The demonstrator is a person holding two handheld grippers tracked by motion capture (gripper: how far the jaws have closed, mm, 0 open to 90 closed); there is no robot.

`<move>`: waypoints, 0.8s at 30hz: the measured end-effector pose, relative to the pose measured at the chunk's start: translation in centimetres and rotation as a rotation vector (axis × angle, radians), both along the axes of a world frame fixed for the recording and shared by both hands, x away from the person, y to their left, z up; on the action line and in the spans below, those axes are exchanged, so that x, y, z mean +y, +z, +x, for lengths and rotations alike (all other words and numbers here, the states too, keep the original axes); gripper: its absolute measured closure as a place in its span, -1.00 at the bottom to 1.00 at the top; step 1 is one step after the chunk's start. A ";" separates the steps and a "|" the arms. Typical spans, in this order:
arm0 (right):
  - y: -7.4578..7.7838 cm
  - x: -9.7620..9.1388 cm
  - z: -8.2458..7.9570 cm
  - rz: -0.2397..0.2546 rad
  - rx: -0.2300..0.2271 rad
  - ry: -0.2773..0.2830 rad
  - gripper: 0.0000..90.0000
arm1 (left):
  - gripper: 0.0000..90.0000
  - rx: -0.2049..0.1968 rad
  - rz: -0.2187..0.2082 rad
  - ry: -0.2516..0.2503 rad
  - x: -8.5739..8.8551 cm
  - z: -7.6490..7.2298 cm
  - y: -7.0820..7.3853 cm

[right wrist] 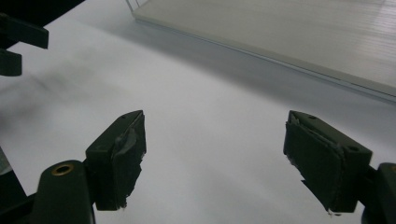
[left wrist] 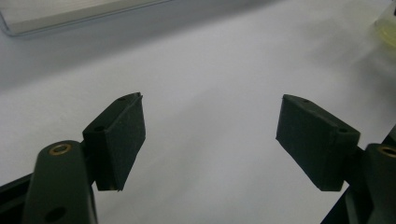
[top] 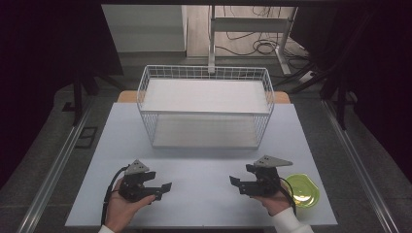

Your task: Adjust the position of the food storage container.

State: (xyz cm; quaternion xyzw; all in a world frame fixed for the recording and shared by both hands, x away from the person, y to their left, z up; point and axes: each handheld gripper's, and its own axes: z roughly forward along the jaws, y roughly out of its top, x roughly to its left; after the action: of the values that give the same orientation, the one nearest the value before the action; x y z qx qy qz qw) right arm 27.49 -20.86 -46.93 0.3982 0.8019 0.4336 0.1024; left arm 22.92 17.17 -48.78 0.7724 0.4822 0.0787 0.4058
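The high view is looking forward and down over the whole counter (top: 204, 165). Both gripper views are skimming low over it, sharing the wire basket's (top: 205, 104) base ahead of each hand-held gripper.

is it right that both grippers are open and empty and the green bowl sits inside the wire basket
Not quite. The green bowl is on the table beside the right gripper, not inside the wire basket, as the high view shows. Both the left gripper and the right are open and empty.
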 end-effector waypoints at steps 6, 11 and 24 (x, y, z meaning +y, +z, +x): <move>-0.3 0.5 0.5 -0.009 0.014 0.025 -0.55 | -0.47 -0.005 0.004 0.008 0.1 -0.1 -0.1; -0.5 1.0 0.4 -0.024 0.022 0.040 -0.56 | -0.47 -0.005 0.002 0.010 0.3 -0.1 -0.1; 0.3 1.8 0.3 -0.051 0.038 0.010 -0.57 | -0.46 -0.036 -0.004 0.002 0.2 -0.7 0.4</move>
State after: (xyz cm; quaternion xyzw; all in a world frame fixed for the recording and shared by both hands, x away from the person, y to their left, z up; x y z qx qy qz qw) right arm 27.81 -19.04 -46.68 0.3998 0.8163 0.4058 0.0951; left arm 22.19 17.40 -48.33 0.7697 0.4756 0.0918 0.4158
